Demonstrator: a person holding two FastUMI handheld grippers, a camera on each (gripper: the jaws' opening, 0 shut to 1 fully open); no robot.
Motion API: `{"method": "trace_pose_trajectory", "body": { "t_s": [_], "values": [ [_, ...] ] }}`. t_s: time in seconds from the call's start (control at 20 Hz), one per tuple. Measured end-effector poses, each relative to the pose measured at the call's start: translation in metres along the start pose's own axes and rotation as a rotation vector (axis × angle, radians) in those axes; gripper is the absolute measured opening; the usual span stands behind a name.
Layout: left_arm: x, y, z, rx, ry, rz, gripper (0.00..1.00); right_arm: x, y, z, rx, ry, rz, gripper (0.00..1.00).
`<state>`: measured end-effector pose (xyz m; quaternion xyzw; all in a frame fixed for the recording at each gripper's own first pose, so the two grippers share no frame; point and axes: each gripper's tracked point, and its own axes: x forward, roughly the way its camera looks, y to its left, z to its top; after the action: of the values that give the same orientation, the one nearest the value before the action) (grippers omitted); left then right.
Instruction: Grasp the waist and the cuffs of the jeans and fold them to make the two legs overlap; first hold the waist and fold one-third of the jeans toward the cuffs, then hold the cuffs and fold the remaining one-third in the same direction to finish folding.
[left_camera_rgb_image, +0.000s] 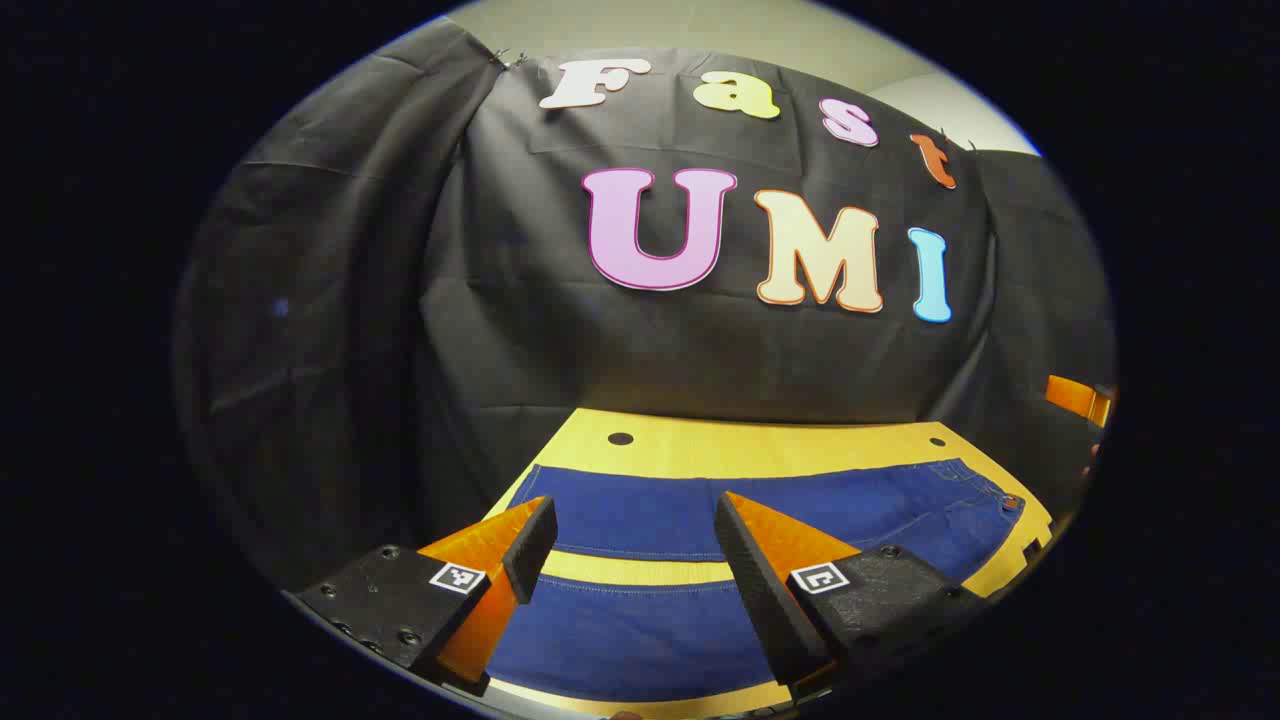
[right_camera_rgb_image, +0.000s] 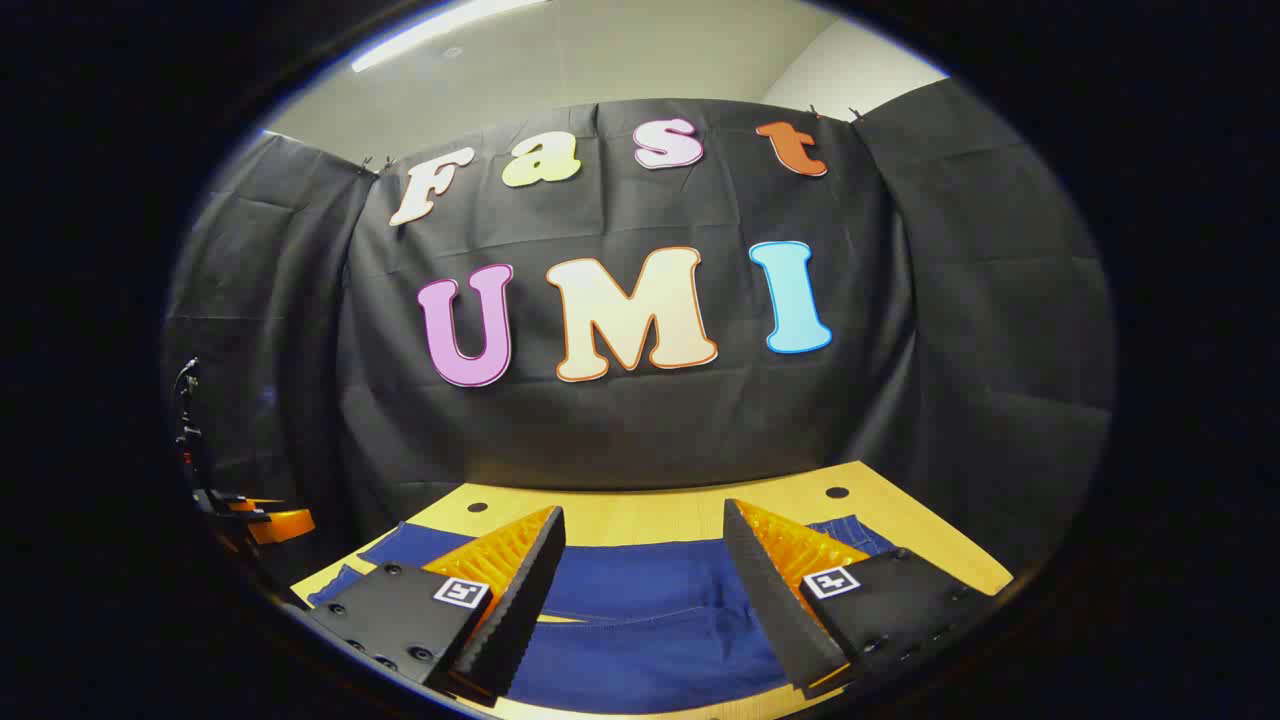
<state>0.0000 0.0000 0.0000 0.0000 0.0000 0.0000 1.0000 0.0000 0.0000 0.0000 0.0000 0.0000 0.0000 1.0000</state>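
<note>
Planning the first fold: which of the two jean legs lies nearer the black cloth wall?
The far leg, beyond the strip of bare wooden table; the near leg lies under the open left claw.

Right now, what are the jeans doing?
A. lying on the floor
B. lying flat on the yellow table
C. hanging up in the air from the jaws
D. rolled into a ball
B: the jeans lie spread flat on the yellow table, with both legs apart and a strip of table showing between them, and the left gripper holds nothing.

Dark blue jeans (left_camera_rgb_image: 640, 520) lie flat, legs spread apart; waist at the right.
</note>
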Motion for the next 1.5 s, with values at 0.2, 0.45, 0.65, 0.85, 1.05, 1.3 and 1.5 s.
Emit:
{"method": "trace_pose_trajectory", "body": {
  "t_s": [0.2,0.45,0.65,0.85,1.05,1.3,1.5],
  "values": [
    [0.000,0.009,-0.009,0.004,0.024,0.012,0.95,-0.003,-0.002,-0.005,-0.018,0.010,-0.012,0.93],
    [-0.002,0.018,-0.018,0.019,0.047,0.010,0.95,-0.005,0.002,-0.012,0.007,0.031,0.000,0.98],
    [-0.006,0.019,-0.028,0.025,0.062,-0.004,0.95,-0.013,0.003,-0.018,0.001,0.049,0.008,0.94],
    [-0.003,0.019,-0.048,0.045,0.108,-0.057,0.95,-0.020,0.002,-0.024,-0.017,0.073,0.007,0.98],
    [-0.009,0.011,-0.085,0.081,0.200,-0.205,0.94,-0.029,0.002,-0.033,-0.039,0.118,0.007,0.98],
    [-0.027,0.018,-0.141,0.217,0.364,-0.361,0.95,-0.042,0.003,-0.041,-0.048,0.167,0.022,0.98],
    [-0.046,0.031,-0.183,0.352,0.503,-0.448,0.95,-0.044,-0.002,-0.047,0.003,0.191,0.012,0.98]
  ]
}}
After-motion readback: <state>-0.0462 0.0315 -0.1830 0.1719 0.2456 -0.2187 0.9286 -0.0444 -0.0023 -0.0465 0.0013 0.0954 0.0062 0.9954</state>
